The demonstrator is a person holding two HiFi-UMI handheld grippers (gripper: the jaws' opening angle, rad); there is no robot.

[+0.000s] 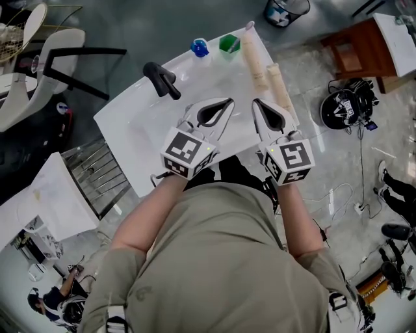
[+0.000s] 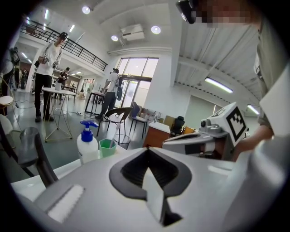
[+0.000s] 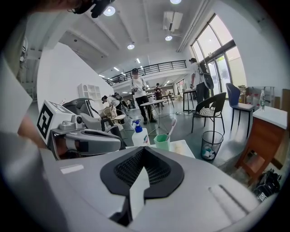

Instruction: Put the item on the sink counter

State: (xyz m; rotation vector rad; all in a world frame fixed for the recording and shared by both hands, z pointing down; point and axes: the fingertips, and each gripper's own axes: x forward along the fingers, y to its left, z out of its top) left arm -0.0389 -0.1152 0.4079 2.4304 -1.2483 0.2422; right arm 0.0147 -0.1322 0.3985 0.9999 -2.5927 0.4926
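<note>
A white sink counter (image 1: 130,136) with a black faucet (image 1: 162,79) lies below me. Two beige rolled items (image 1: 255,62) (image 1: 281,91) lie along its right edge. At its far end stand a blue-pump soap bottle (image 1: 199,47) (image 2: 87,144) (image 3: 139,136) and a green cup (image 1: 229,43) (image 2: 108,147) (image 3: 161,141) holding a toothbrush. My left gripper (image 1: 229,102) (image 2: 146,150) hovers over the basin, shut and empty. Just to its right, beside the nearer beige roll, my right gripper (image 1: 255,103) (image 3: 143,149) is also shut with nothing between its jaws.
A wire rack (image 1: 97,172) stands left of the counter, with chairs (image 1: 52,58) beyond it. On the right are a wooden table (image 1: 361,49), a black helmet-like object (image 1: 348,104) and cables on the floor. A mesh bin (image 1: 286,10) (image 3: 212,145) sits past the counter.
</note>
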